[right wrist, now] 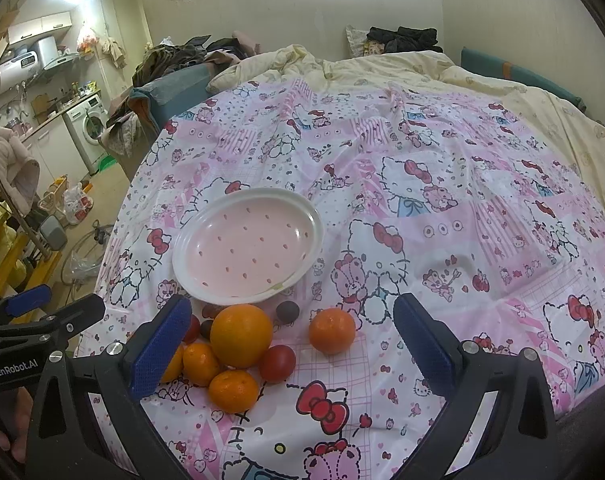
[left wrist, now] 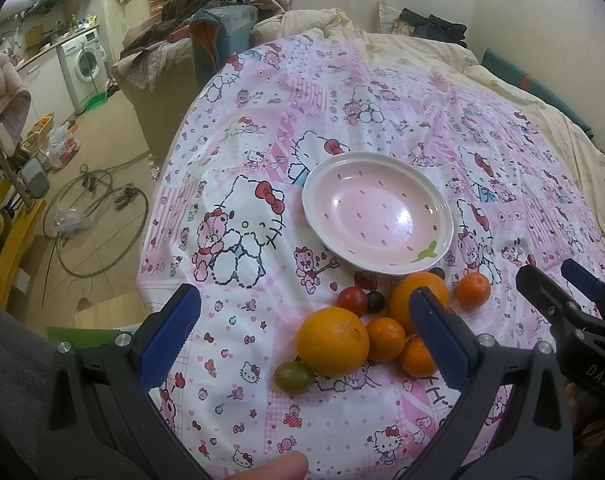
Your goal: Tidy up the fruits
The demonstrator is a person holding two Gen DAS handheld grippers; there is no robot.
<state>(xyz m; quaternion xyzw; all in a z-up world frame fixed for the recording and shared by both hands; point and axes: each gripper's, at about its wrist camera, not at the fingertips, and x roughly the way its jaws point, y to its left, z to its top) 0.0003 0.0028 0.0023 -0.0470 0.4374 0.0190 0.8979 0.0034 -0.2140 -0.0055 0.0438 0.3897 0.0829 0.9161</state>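
L tongs (left wrist: 306, 332) wide open, nothing btwn the blue pads, held low over the cloth (left wrist: 262, 152). Fruit pile sits right at their tips: big orange (left wrist: 333, 341) btwn the pads nearer the R one, green fruit (left wrist: 293, 377) just under it and touching, 2nd orange (left wrist: 418, 300) partly behind the R pad (left wrist: 438, 340), tangerine (left wrist: 385, 338) wedged btwn the two oranges. Red tomato (left wrist: 351, 301) and a dark fruit (left wrist: 375, 301) just past them. Plate (left wrist: 376, 216) lies beyond the pile, ahead of the tongs, w/ nothing in it.

R tongs (right wrist: 286, 344) also wide open, gripping nothing. Pile is toward their L pad (right wrist: 158, 348); lone tangerine (right wrist: 331, 330) sits btwn the pads, apart from the rest. Plate ahead and left of them. Each tool shows at the edge of the other's view.
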